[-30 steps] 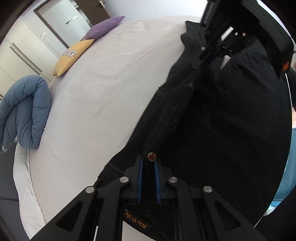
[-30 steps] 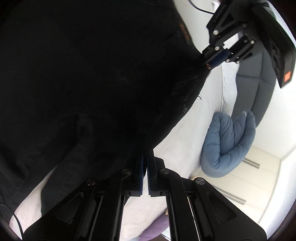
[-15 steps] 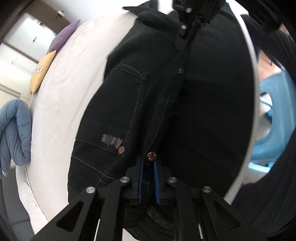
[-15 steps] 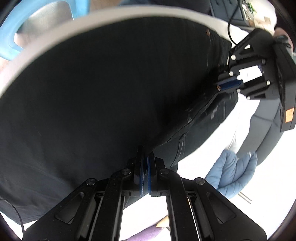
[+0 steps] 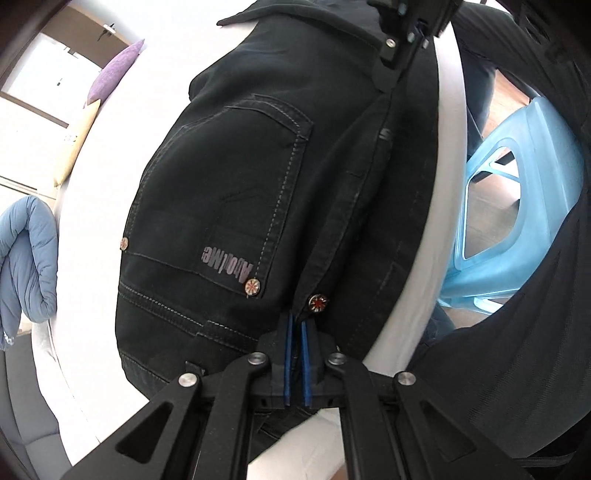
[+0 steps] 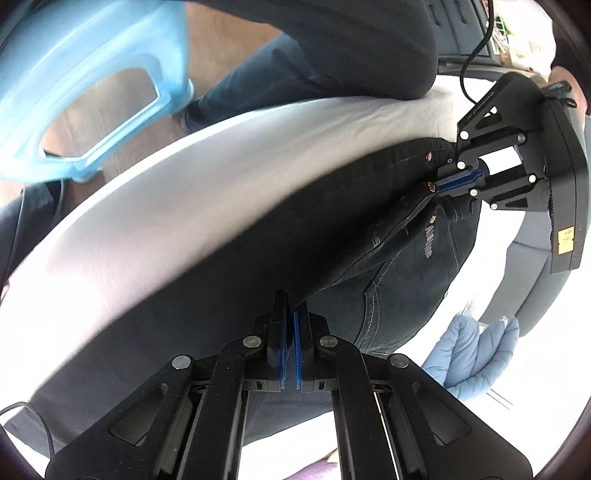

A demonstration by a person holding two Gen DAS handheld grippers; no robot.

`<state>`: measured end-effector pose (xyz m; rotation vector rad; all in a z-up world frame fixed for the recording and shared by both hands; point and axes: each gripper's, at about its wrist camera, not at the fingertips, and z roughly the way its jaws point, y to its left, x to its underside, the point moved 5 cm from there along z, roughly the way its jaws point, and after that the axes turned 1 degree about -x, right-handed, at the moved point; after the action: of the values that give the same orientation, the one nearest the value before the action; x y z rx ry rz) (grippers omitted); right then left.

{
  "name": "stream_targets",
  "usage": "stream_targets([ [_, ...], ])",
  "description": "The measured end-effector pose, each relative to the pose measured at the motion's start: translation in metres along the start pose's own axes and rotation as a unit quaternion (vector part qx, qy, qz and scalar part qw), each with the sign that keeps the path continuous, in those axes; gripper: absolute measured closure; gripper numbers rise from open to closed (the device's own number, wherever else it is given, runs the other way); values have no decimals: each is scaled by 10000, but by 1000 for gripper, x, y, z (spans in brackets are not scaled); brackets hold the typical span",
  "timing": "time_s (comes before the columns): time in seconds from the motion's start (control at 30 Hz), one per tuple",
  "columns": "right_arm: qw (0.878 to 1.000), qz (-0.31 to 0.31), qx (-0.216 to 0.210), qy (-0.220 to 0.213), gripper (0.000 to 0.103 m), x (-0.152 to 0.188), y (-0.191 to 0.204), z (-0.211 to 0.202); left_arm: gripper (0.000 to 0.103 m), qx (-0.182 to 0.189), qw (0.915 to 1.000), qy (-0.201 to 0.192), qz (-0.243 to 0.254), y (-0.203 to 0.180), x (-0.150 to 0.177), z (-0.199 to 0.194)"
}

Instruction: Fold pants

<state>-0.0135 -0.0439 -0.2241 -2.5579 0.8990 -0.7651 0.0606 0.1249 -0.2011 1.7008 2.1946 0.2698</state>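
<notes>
Black denim pants (image 5: 236, 206) lie folded lengthwise on a white bed (image 5: 110, 155), near its front edge, back pocket with pale lettering facing up. My left gripper (image 5: 295, 325) is shut on the pants' edge beside a red rivet. My right gripper (image 6: 290, 314) is shut on the same edge of the pants (image 6: 388, 280) further along. Each gripper shows in the other's view: the right one (image 5: 415, 31) at the top, the left one (image 6: 439, 184) at the right.
A light blue plastic stool (image 5: 517, 206) stands on the wooden floor beside the bed; it also shows in the right wrist view (image 6: 74, 85). A rolled blue duvet (image 5: 26, 254), a yellow pillow (image 5: 74, 151) and a purple pillow (image 5: 114, 70) lie far across the bed. A person in dark clothes (image 6: 332, 44) stands at the bed's edge.
Both grippers have carried the held edge of the pants over and down toward the bed's front edge. The pants now lie flatter, with the back pocket in full view.
</notes>
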Motion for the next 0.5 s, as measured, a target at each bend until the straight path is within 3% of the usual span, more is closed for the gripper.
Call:
stream_targets([
  [0.5, 9989, 459, -88, -53, 101, -2, -8, -1, 99, -14, 9995, -2, -321, 0, 5, 7],
])
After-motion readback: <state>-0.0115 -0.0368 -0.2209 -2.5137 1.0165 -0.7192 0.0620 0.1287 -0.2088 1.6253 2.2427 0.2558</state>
